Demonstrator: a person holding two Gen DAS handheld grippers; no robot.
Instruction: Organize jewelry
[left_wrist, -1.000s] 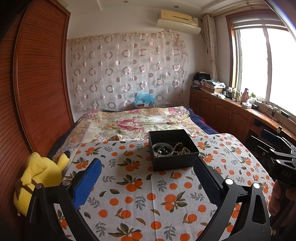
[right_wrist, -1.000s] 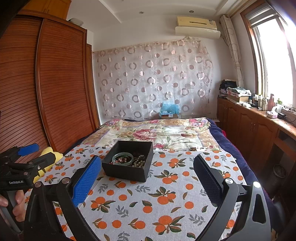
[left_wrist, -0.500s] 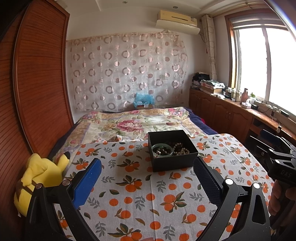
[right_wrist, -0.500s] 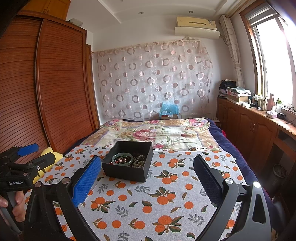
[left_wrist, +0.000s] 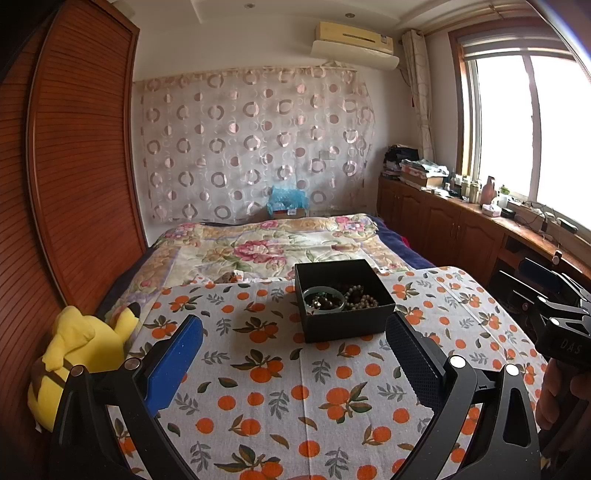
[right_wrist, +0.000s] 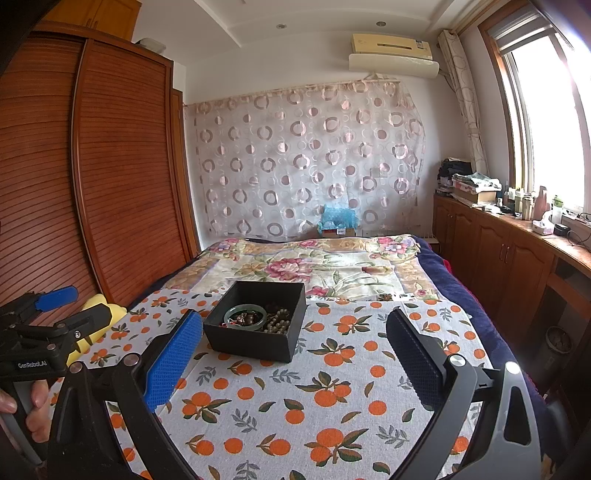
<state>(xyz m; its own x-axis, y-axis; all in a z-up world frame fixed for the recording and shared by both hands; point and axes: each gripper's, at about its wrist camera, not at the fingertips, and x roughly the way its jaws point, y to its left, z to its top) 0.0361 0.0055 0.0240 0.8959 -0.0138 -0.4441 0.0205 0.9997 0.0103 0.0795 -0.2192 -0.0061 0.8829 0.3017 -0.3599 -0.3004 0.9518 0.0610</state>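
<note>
A black open box (left_wrist: 343, 306) (right_wrist: 258, 323) sits on the orange-print cloth (left_wrist: 280, 387) (right_wrist: 332, 387). Inside it lie a green bangle (left_wrist: 324, 298) (right_wrist: 245, 316), dark beads and a pale bead string (left_wrist: 362, 300) (right_wrist: 279, 323). My left gripper (left_wrist: 295, 354) is open, a short way in front of the box, with nothing between its fingers. My right gripper (right_wrist: 293, 354) is open too, with the box just beyond its left finger (right_wrist: 173, 362). Each view shows the other gripper at its edge, held in a hand.
A yellow plush toy (left_wrist: 77, 354) leans at the cloth's left edge by the wooden wardrobe (left_wrist: 74, 166). Beyond the cloth lies a floral quilt (left_wrist: 266, 251). Wooden cabinets (right_wrist: 498, 258) with clutter run along the window on the right.
The box has shifted very slightly left in the left wrist view. Both grippers stay open and nearly still.
</note>
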